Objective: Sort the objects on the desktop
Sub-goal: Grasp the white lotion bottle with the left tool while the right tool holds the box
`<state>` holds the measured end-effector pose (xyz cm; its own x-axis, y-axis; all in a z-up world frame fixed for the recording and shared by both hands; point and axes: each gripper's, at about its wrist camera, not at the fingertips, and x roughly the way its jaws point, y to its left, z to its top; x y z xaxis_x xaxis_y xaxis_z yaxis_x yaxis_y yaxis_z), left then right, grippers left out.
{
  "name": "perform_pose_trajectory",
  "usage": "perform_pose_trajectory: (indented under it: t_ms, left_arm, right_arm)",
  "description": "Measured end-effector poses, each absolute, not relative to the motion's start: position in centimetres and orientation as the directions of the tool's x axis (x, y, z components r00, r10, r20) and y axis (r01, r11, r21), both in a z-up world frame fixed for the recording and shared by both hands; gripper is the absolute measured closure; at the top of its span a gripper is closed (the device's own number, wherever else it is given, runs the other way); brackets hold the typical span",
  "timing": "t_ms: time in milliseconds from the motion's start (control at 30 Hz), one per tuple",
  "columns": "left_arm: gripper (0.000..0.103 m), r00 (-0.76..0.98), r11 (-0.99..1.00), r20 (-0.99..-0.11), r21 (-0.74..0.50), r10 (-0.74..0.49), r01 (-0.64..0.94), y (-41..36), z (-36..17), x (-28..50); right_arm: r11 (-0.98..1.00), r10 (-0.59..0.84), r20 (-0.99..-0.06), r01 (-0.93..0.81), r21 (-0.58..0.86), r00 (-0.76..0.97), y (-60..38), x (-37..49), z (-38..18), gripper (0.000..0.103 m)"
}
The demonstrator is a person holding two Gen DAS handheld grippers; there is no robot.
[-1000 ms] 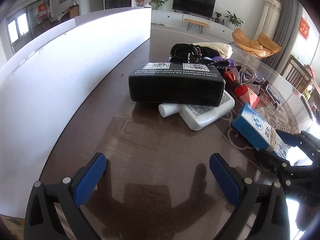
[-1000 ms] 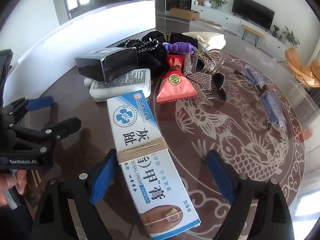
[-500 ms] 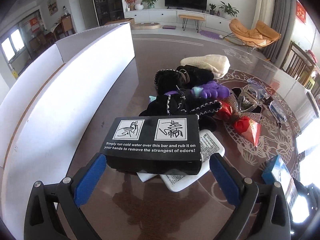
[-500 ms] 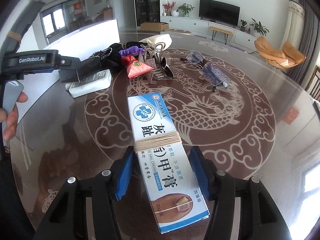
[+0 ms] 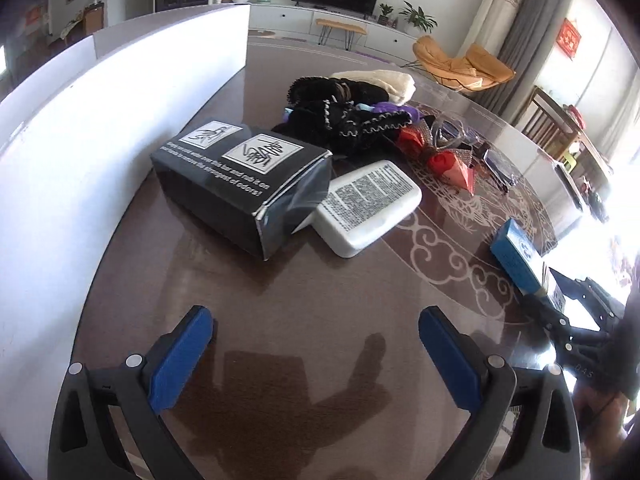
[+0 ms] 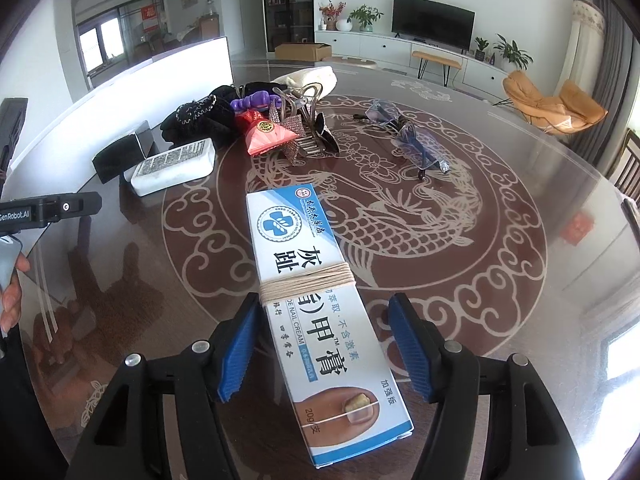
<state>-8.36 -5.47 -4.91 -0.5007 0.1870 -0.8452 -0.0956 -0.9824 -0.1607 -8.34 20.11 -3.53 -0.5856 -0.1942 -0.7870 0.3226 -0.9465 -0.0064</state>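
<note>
In the left wrist view, the left gripper (image 5: 316, 354) hangs over bare counter (image 5: 320, 288) with its jaws spread wide and nothing between them. Ahead lie a black box (image 5: 244, 186) with its near end flap ajar and, touching its right side, a white bottle (image 5: 366, 206) on its back. Behind them is a heap of black fabric (image 5: 344, 120), and a blue and white carton (image 5: 516, 258) shows at the right, next to the other tool.

In the right wrist view, the right gripper (image 6: 326, 346) straddles that same carton, a nail cream box (image 6: 320, 296) lying flat near the counter's front edge, bound round its middle with pale twine (image 6: 308, 280). Its jaws have just been opening: the left pad sits against or just beside the box's long side, the right pad stands clear, so the box is between them but not clamped.

The carton is probably light and thin-walled, stiff along its length but easy to crush. Its glossy faces may slip, so a gentle hold across the narrow width, near the twine, looks soundest. Spectacles (image 6: 416, 140) and a hair claw (image 6: 308, 128) lie further off.
</note>
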Motion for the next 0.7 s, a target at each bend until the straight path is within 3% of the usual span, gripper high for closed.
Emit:
perform_pose_trajectory:
  t_ms: [133,333,500,700]
  left_arm:
    - [0.000,-0.479,-0.991,-0.876,0.003,0.063,-0.135,-3.0,-5.7,-10.9]
    - [0.000,-0.455,-0.986,-0.879,-0.086,0.141,-0.141,-3.6,-5.0,-14.8]
    - [0.000,-0.450,-0.972,-0.887,0.008,0.102,-0.236,-1.1,-5.3,-16.4]
    - [0.000,-0.505,-0.966,-0.853,0.001,0.133,-0.258,0.1,-5.5,-15.9]
  right_arm:
    - [-0.947,-0.194,-0.787,0.323,-0.007,-0.586,20.1,-8.4,-3.5,0.038]
    - [-0.950,-0.186,-0.789,0.311,-0.007,-0.586,20.2,-8.4,-3.5,0.033]
    - [-0.950,-0.188,-0.789,0.313,-0.006,-0.585,20.3,-8.4,-3.5,0.032]
    - [-0.949,-0.189,-0.790,0.315,-0.006,-0.584,20.4,-8.3,-3.5,0.031]
